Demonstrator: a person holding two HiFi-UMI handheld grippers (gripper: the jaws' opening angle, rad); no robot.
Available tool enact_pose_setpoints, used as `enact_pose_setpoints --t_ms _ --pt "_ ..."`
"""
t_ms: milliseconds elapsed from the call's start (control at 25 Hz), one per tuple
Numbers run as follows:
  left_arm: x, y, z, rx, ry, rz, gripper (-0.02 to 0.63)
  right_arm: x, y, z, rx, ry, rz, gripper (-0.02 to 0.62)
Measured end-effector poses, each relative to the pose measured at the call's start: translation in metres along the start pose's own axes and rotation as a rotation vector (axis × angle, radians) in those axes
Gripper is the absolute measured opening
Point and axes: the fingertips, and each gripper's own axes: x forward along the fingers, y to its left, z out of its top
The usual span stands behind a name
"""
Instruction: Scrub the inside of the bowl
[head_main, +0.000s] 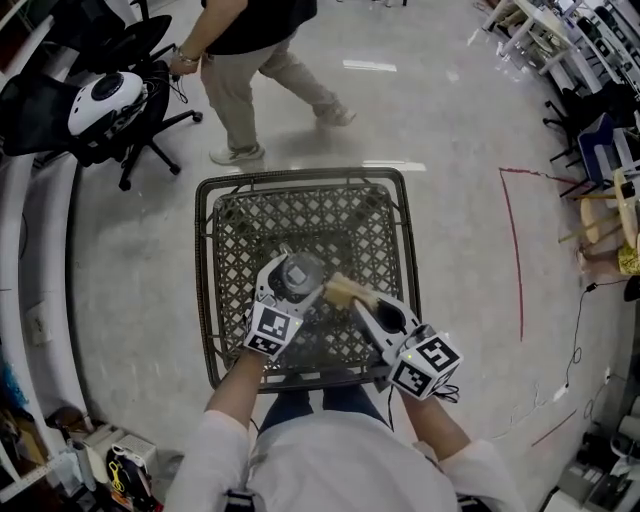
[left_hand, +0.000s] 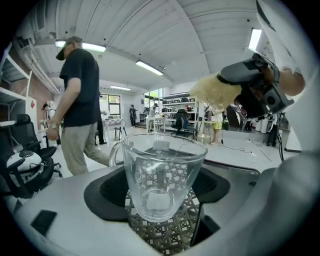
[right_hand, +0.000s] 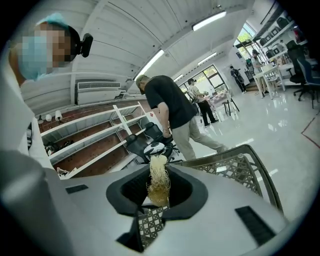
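A clear glass bowl with a handle (left_hand: 160, 180) stands upright between the jaws of my left gripper (left_hand: 160, 202), which is shut on it. In the head view the bowl (head_main: 297, 276) is held over the woven wicker table (head_main: 300, 215). My right gripper (right_hand: 159, 196) is shut on a straw-coloured fibre scrubber (right_hand: 159, 181). The scrubber (head_main: 345, 291) is just to the right of the bowl's rim, outside it. From the left gripper view the scrubber (left_hand: 216, 90) hangs above and to the right of the bowl, and the bowl is empty.
A person (head_main: 250, 60) walks across the floor beyond the table. A black office chair carrying a white helmet (head_main: 105, 100) stands at the far left. Red tape (head_main: 515, 250) marks the floor on the right, and shelving runs along the left wall.
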Motion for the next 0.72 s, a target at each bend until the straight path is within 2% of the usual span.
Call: enact_pose_setpoints --t_ms 720 --pt "0.038 0.007 -0.05 -0.113 0.018 -0.007 0.377 0.008 -0.027 -0.025 0.048 0.051 -0.037 0.086"
